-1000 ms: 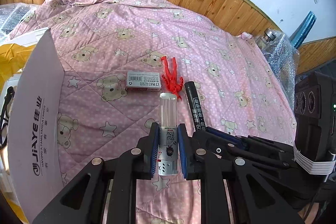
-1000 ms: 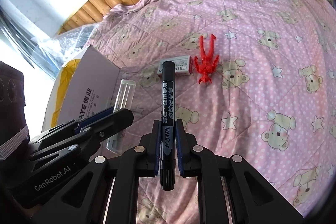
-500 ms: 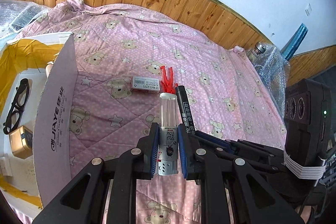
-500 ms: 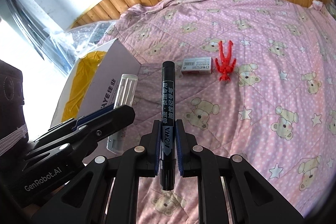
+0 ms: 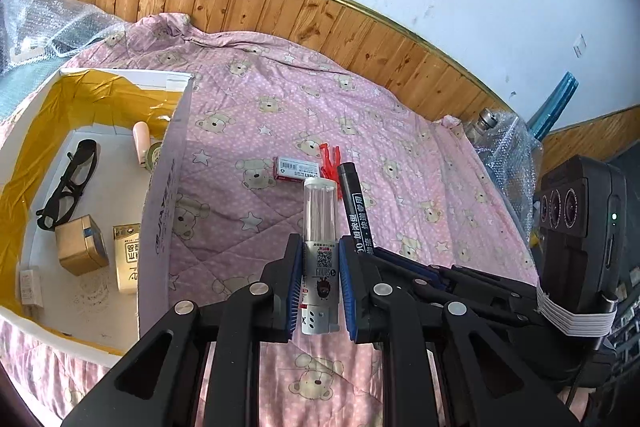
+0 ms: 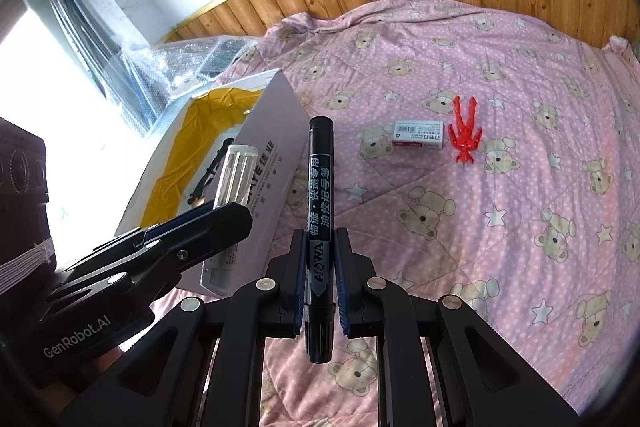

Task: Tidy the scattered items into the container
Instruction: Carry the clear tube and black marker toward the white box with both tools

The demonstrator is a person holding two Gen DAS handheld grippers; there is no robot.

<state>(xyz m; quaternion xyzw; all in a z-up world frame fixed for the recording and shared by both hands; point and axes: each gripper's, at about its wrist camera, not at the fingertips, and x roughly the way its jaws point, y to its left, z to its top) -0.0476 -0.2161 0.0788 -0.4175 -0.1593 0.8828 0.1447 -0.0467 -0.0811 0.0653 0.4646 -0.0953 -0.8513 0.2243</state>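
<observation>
My left gripper [image 5: 319, 259] is shut on a clear-capped white tube [image 5: 319, 227], held above the pink quilt just right of the open box [image 5: 160, 211]. Close on its right, my right gripper [image 6: 320, 267] is shut on a black marker [image 6: 319, 195], also lifted off the quilt. The marker [image 5: 356, 207] and the right gripper's fingers [image 5: 420, 275] show in the left wrist view. The tube [image 6: 234, 175] and left gripper [image 6: 224, 219] show in the right wrist view, against the box wall [image 6: 276, 147]. On the quilt lie a small white and red box [image 6: 418, 135] and a red plastic figure [image 6: 464, 135].
The box's floor [image 5: 100, 187] carries black glasses [image 5: 68, 187], a gold cube [image 5: 82, 245], a gold packet [image 5: 128, 259] and other small items. Bubble wrap [image 5: 48, 27] lies behind it, more [image 5: 508, 155] at the bed's right edge. Wood panelling [image 5: 320, 23] backs the bed.
Both grippers have risen and swung left with their loads. The box's inside has come into the left wrist view, and the small box and red figure look farther away.
</observation>
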